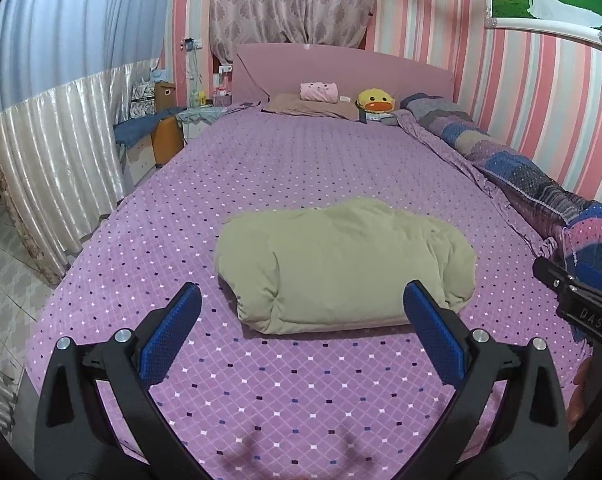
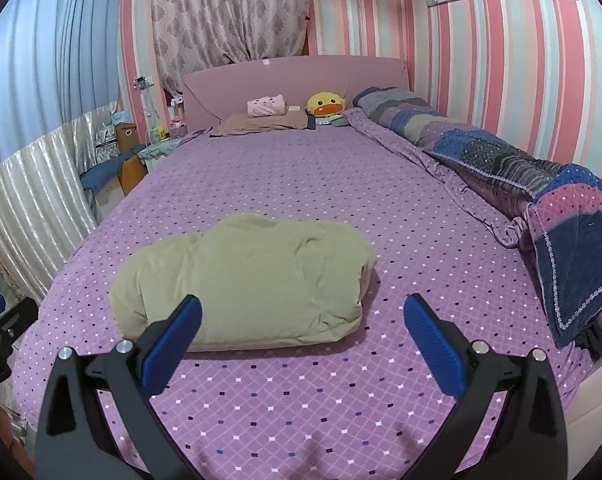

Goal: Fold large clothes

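A beige padded garment lies folded in a thick bundle on the purple diamond-patterned bedspread. It also shows in the right wrist view. My left gripper is open and empty, held above the bed just in front of the bundle. My right gripper is open and empty, in front of the bundle's right end. The right gripper's black body shows at the right edge of the left wrist view.
A rolled patchwork quilt runs along the striped wall on the right. Pillows, a pink cushion and a yellow duck plush sit at the headboard. A curtain and bedside clutter stand left of the bed.
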A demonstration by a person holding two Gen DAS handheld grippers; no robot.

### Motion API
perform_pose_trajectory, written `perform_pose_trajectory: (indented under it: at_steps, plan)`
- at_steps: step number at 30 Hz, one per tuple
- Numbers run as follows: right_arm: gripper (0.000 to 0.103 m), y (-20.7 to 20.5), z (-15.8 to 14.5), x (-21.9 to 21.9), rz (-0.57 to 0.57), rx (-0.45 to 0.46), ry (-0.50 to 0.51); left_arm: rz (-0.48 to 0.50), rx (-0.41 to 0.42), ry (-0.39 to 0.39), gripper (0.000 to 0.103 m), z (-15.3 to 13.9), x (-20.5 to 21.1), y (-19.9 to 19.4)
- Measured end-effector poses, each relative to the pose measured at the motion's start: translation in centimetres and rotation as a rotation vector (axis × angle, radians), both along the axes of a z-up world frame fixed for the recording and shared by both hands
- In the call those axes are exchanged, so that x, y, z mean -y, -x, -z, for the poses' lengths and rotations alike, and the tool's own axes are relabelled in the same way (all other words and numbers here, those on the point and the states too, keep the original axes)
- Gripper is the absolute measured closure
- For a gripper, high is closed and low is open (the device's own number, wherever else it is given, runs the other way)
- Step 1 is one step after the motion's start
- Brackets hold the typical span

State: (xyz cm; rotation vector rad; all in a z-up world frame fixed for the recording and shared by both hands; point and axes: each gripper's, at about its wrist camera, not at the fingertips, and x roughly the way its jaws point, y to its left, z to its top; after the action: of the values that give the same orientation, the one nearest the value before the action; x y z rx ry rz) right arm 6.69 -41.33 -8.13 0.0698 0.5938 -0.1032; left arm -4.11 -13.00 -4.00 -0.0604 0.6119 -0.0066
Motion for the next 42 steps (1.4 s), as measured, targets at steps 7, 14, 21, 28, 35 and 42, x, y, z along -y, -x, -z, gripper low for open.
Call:
perform_pose_trajectory:
  at_steps: [7,14,21,28,35,42]
  plan:
    - [0.002,-0.3,0.2,-0.3,0.005,-0.017,0.01,-0.003,-0.002,-0.005,0.003,-0.2,0.0,0.1]
    - [0.002,-0.2,-0.1,-0.7,0.013,-0.021,0.014,-0.014,0.0,-0.008,0.003,-0.3,-0.3,-0.2]
    - [0.002,-0.1,-0.1,-0.7,0.011,-0.021,0.015,-0.023,-0.003,-0.015,0.003,-0.2,-0.6,-0.3]
    - [0.002,0.2,-0.1,-0.9,0.01,-0.021,0.02,-0.02,-0.004,-0.017,0.003,-0.2,-0.6,-0.3]
    - [0.002,0.4,-0.2,-1.0,0.014,-0.019,0.023,-0.027,0.005,-0.018,0.003,-0.5,-0.7,-0.3]
    - [0.002,0.3,-0.2,-1.0,0.016,-0.02,0.021,-0.031,0.041,-0.048,0.003,-0.7,-0.3,0.1]
